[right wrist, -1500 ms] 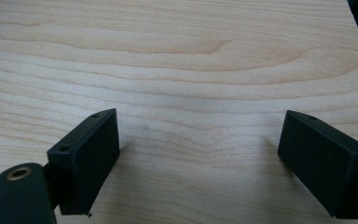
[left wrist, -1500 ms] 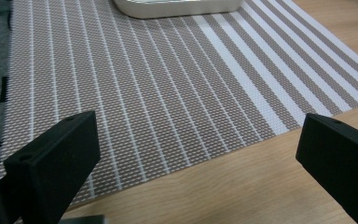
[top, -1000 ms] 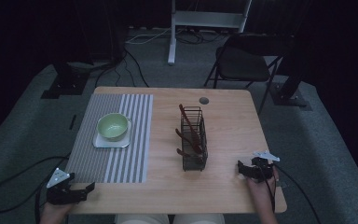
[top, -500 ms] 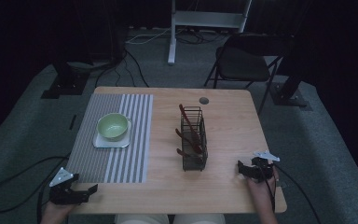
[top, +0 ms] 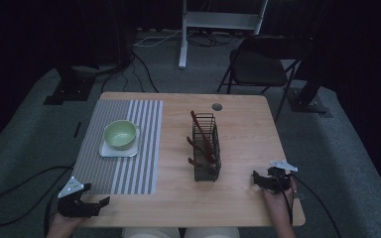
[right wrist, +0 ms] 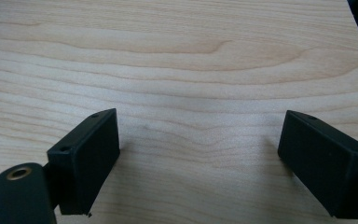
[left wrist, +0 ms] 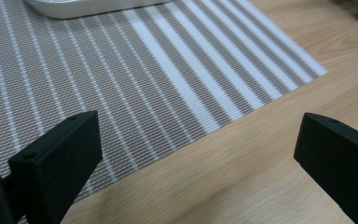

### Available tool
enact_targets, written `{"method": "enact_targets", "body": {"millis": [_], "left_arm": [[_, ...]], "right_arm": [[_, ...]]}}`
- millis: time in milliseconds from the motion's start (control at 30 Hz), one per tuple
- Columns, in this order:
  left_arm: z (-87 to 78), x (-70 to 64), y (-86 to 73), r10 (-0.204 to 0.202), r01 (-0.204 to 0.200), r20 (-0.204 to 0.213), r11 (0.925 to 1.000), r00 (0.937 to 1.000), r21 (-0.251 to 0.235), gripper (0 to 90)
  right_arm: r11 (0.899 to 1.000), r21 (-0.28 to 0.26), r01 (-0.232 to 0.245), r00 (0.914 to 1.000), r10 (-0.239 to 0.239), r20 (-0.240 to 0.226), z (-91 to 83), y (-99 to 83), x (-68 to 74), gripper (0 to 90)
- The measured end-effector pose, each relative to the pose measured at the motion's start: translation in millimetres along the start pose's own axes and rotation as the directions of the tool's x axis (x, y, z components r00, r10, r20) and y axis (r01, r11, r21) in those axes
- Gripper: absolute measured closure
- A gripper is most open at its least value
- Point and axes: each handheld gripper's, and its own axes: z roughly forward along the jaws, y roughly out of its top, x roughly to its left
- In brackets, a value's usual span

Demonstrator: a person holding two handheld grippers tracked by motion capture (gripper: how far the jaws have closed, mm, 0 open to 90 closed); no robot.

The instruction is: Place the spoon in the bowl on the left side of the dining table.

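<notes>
Wood table (top: pixel 243 134), dim room; left gripper (top: pixel 87 206) & right gripper (top: pixel 263 181) at near corners, both w/ jaws spread, empty.

Dim high view, brighter close-ups

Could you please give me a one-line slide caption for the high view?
Open left tongs and right tongs rest at the near table edge, flanking a wire basket.

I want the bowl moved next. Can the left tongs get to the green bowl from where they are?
Probably yes. The left tongs sit open at the near table edge, and only bare striped mat lies between them and the green bowl on its tray. The wire basket stands well aside.
</notes>
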Motion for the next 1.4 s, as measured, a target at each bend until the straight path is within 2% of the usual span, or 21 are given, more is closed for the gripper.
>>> {"method": "enact_targets", "body": {"millis": [67,267,433,500,733,767,900,933,1067,1300,1400], "left_arm": [[-0.3,-2.0,1.7,0.0,0.0,0.016,1.0,0.9999,-0.004,0.9],[-1.1,-8.8,6.5,0.015,-0.015,0.021,0.9998,0.9997,-0.014,0.9],[-1.3,-12.3,10.6,0.015,-0.013,0.047,0.9993,0.9988,-0.034,0.9],[-0.7,-14.1,12.1,0.016,-0.013,0.077,0.9991,0.9969,-0.04,0.9],[3.9,-21.9,18.4,0.037,-0.034,0.1,0.9988,0.9943,-0.035,0.9],[4.8,-23.3,19.6,0.044,-0.041,0.089,0.9985,0.9951,-0.036,0.9],[7.2,-26.1,23.9,0.051,-0.047,0.099,0.998,0.9938,-0.043,0.9],[9.8,-27.6,26.8,0.049,-0.044,0.115,0.9981,0.9921,-0.042,0.9],[15.8,-31.8,30.9,0.062,-0.06,0.119,0.9979,0.9909,-0.027,0.9],[19.6,-37.1,42.1,0.078,-0.073,0.141,0.9963,0.9868,-0.045,0.9],[22.7,-42.9,47.0,0.101,-0.097,0.144,0.9947,0.9845,-0.035,0.9]], "right_arm": [[1.0,0.0,0.0,1.0,0.0,0.0,0.0,0.0,0.0,11.9],[1.0,0.0,0.0,1.0,0.0,0.0,0.0,0.0,0.0,11.9],[1.0,0.0,0.0,1.0,0.0,0.0,0.0,0.0,0.0,11.8],[1.0,0.0,0.0,1.0,0.0,0.0,0.0,0.0,0.0,11.9],[1.0,0.0,0.0,1.0,0.0,0.0,0.0,0.0,0.0,11.9],[1.0,0.0,0.0,1.0,0.0,0.0,0.0,0.0,0.0,11.8],[1.0,0.0,0.001,1.0,-0.001,0.0,0.0,0.0,0.0,11.8],[1.0,0.0,0.0,1.0,0.0,0.0,0.0,0.0,0.0,11.9],[1.0,0.0,0.0,1.0,0.0,0.0,0.0,0.0,0.0,11.8],[1.0,0.0,0.0,1.0,0.0,0.0,0.0,0.0,0.0,11.9],[1.0,0.0,0.0,1.0,0.0,0.0,0.0,0.0,0.0,11.9]]}}
